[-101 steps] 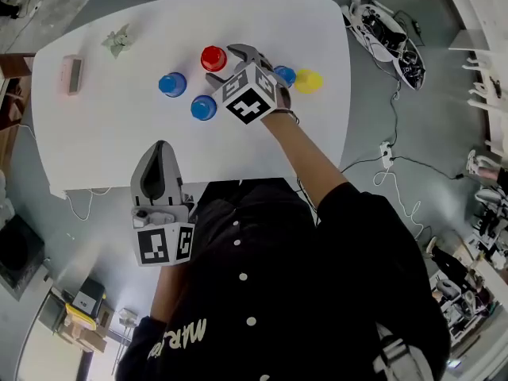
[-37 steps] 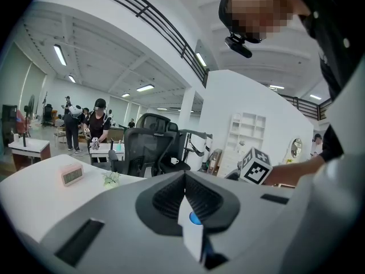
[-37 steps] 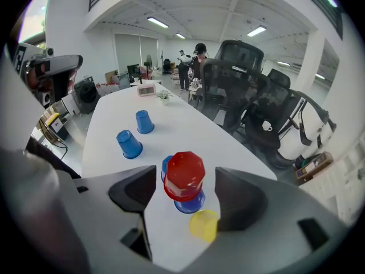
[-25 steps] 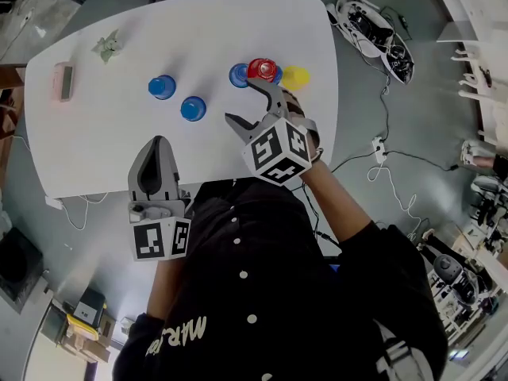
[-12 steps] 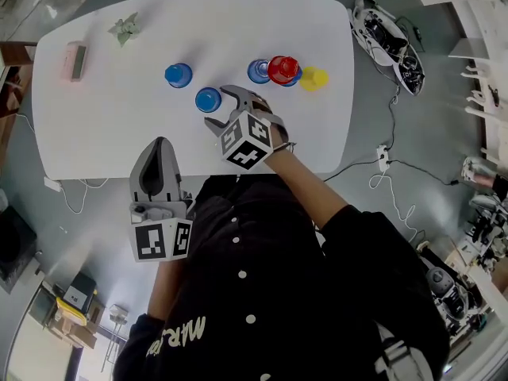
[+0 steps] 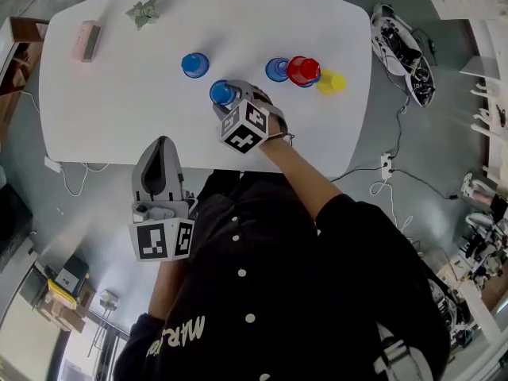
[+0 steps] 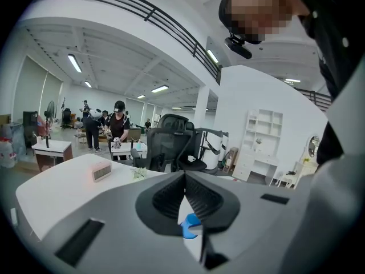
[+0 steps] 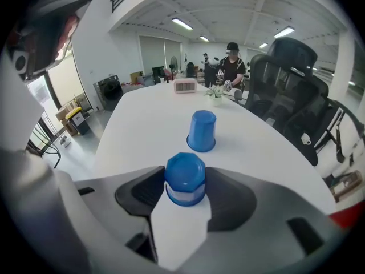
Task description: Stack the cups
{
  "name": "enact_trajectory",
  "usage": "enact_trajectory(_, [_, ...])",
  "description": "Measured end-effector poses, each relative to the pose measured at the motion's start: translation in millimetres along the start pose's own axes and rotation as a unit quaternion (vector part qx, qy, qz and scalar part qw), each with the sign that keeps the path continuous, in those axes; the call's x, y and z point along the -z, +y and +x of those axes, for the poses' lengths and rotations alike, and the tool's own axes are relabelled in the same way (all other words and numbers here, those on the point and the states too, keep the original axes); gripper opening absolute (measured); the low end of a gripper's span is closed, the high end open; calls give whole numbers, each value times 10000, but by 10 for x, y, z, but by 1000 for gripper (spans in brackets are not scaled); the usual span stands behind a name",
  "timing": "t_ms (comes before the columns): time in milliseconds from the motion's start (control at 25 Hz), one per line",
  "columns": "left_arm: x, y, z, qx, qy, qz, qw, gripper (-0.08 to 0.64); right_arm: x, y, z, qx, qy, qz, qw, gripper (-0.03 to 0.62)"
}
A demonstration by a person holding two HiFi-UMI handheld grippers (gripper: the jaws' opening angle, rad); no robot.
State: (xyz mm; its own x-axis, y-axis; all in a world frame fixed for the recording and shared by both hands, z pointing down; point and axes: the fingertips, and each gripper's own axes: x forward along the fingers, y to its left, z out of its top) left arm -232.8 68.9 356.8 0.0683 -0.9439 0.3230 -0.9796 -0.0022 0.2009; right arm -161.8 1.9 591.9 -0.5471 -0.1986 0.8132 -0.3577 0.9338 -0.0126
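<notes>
The right hand-held gripper (image 6: 230, 100), mid-frame, has just been closing and is now pinching the upturned blue cup (image 8: 185, 178) on the worktop (image 6: 119, 101), probably for lifting onto the red-topped stack (image 6: 303, 70) at upper right; the left hand-held gripper (image 6: 161, 151) is waiting lower left, closed and empty.

From the head we look steeply down past the person's chest (image 6: 270, 292) onto the whole white table (image 6: 119, 109) and the floor (image 6: 413, 213) round it, well above both. The left gripper (image 6: 161, 148) view sits low by the table's near edge and faces almost level across the top. The right gripper (image 6: 228, 95) view tilts down over the top, very close to the near blue cup (image 8: 185, 178). All 3 views share the pink clock (image 6: 87, 40) and the green paper figure (image 6: 144, 10).
</notes>
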Motion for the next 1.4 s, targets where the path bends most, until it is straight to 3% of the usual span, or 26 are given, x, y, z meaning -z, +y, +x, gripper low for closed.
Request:
enact_trajectory(400, [-59,-119,123,262,-64,69,9996,11,-127,-59,-330,62,-201,196,9996,229])
enact_trajectory(1000, [-233,-736,497,745,-219,311,9965,11,293,-315,-1825,258,-339,313,9986,229])
enact_trajectory(1200, [-244,-868,591,822,-287,369,9955,11,703,-638,-2131,594,-235,681,9956,229])
enact_trajectory(1400, [-241,-883,667,1006,-260,412,9937,11,969,-1169,-2351,1243,-311,1225,9842,229])
